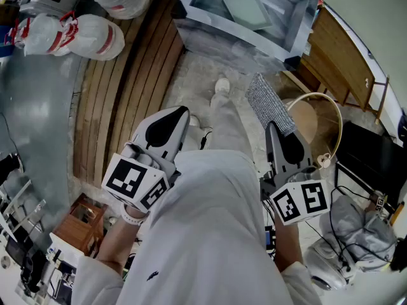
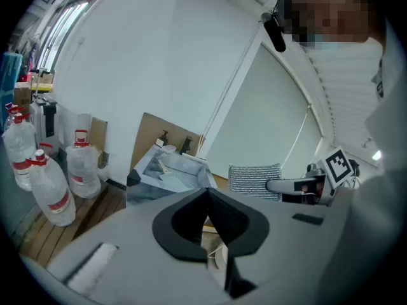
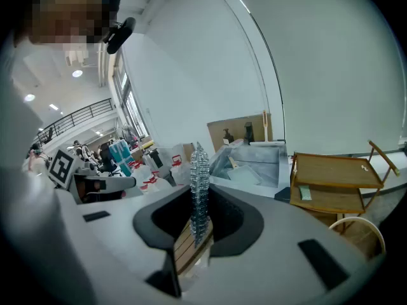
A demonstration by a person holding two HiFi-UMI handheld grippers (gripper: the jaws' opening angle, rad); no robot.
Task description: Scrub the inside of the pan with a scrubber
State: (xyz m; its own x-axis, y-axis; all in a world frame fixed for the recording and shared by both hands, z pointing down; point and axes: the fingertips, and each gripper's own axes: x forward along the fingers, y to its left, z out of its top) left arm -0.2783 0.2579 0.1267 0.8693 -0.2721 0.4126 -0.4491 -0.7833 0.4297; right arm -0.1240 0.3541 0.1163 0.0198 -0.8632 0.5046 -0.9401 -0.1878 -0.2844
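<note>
My right gripper point(image 1: 272, 127) is shut on a grey mesh scrubber point(image 1: 269, 102), which sticks out flat beyond its tips over the floor. In the right gripper view the scrubber point(image 3: 199, 189) stands edge-on, pinched between the jaws of my right gripper point(image 3: 199, 203). My left gripper point(image 1: 182, 112) hangs at waist height with its jaws together and nothing in them; the left gripper view shows the left gripper point(image 2: 206, 203) the same way, with the scrubber point(image 2: 254, 178) off to the right. A steel sink point(image 1: 191, 11) lies ahead with a pale flat item point(image 1: 245, 8) inside. I cannot make out a pan.
Clear water jugs point(image 1: 82, 33) lie on wooden floor slats point(image 1: 127, 88) to the left. A wooden cart point(image 1: 343, 59) stands right of the sink, with a round white-rimmed stool point(image 1: 315, 121) below it. Cables and a black case point(image 1: 372, 157) crowd the right side.
</note>
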